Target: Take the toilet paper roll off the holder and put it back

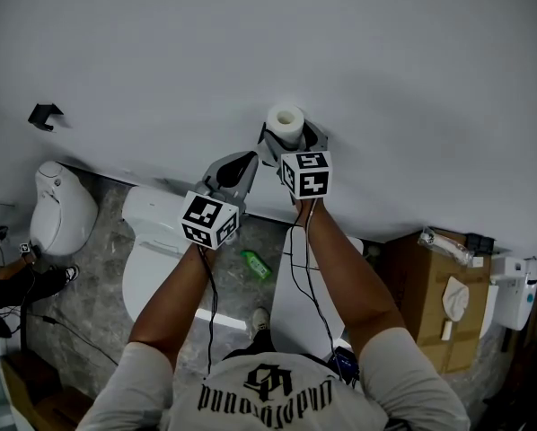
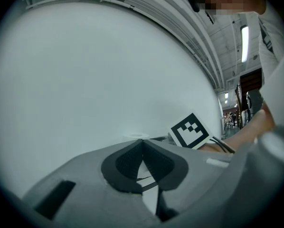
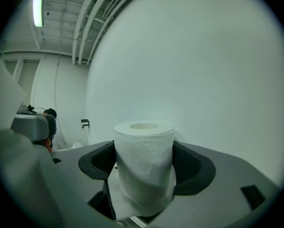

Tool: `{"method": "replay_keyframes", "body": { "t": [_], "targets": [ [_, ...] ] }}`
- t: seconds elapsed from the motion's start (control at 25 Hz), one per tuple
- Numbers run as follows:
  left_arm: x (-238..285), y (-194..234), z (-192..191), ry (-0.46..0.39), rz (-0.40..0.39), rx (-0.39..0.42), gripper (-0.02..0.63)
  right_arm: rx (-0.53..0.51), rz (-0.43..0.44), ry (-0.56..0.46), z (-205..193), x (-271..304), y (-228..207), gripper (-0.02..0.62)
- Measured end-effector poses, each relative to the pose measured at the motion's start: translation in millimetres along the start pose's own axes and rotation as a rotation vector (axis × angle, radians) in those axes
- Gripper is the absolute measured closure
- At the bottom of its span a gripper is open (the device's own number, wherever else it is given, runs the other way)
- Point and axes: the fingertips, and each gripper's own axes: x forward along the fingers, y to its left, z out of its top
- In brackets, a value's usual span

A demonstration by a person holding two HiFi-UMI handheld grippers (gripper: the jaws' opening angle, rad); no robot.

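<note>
Spotter: Where do things stand?

Handler: The left gripper point(image 2: 142, 143) sits just lower left of the roll in the head view, its jaws pressed tip to tip on nothing. The toilet paper roll point(image 3: 144, 158) stands upright against the wall point(image 1: 385, 61), upper middle of that view, between the jaws of the right gripper point(image 1: 291, 140). Those jaws are spread wide. The pads sit right at its flanks but the paper shows no dent, so I judge there is no squeeze. The holder is mostly hidden.

Spotter: How will it handle?

Handler: Light and soft, I'd say. It would crush under a hard pinch, and the loose tail at its foot may unwind. Take it gently by the flanks, midway up.

Spotter: Containers?

Handler: The far-left toilet point(image 1: 64, 209) and the nearer toilet point(image 1: 156, 241) both have their lids down. The green bottle point(image 1: 256, 263) lies on the floor point(image 1: 98, 294) near the centre, and I cannot tell how full it is. The cardboard box point(image 1: 430, 294) is at the lower right with a plastic-wrapped item point(image 1: 444, 245) on top; its inside is unseen.
</note>
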Motion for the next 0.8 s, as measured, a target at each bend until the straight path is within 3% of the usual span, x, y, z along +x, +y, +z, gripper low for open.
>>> {"method": "replay_keyframes", "body": {
  "t": [0.8],
  "targets": [
    [-8.5, -7.6, 4.5, 0.003, 0.025, -0.015, 0.592, -0.011, 0.034, -0.025, 17.8, -17.2, 9.0, 0.267]
  ]
}}
